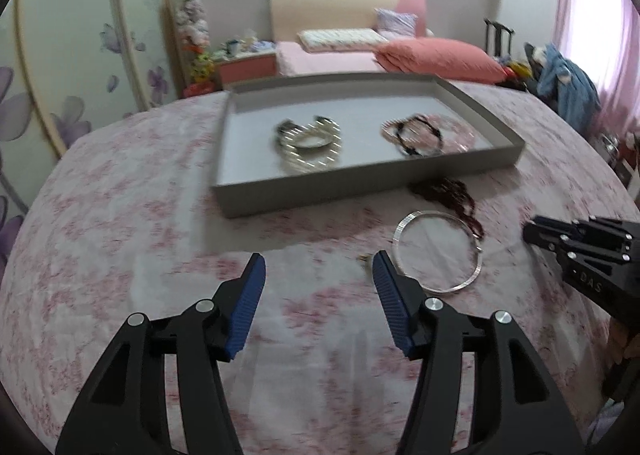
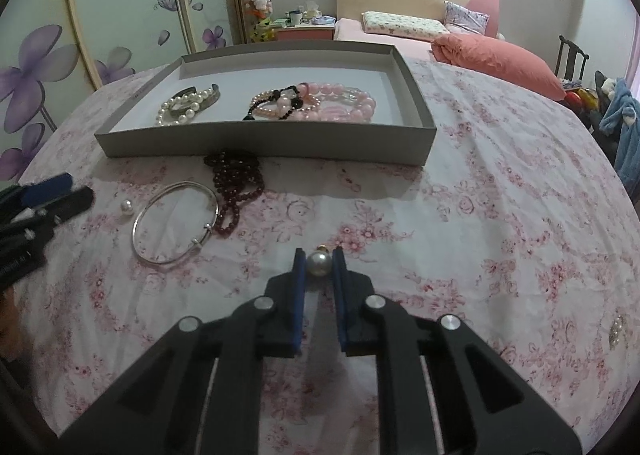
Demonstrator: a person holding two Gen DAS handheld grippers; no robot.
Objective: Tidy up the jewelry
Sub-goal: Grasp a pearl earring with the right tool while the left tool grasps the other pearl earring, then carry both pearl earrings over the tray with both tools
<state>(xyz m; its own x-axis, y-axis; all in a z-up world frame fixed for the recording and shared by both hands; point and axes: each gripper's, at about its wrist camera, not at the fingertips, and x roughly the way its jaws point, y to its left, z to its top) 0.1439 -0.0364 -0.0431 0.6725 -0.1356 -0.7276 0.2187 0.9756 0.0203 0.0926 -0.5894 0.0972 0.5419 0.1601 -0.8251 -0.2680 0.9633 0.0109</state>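
A grey tray (image 2: pixel 264 143) (image 1: pixel 360 185) stands on the floral cloth and holds a pearl bracelet (image 2: pixel 182 107) (image 1: pixel 310 143) and pink and black bead strands (image 2: pixel 320 103) (image 1: pixel 424 133). In front of it lie a dark red bead strand (image 2: pixel 236 183) (image 1: pixel 452 195), a silver bangle (image 2: pixel 174 229) (image 1: pixel 438 251) and a small loose pearl (image 2: pixel 126 206). My right gripper (image 2: pixel 319 263) is shut on a pearl earring (image 2: pixel 319 264); it also shows at the right edge of the left wrist view (image 1: pixel 532 231). My left gripper (image 1: pixel 318 269) is open and empty, left of the bangle.
A small beaded piece (image 2: pixel 616 329) lies at the far right of the cloth. Behind the table are a bed with a coral pillow (image 2: pixel 496 59), a nightstand (image 2: pixel 308 29), flowered wardrobe doors (image 2: pixel 80 35) and a chair with clothes (image 2: pixel 616 123).
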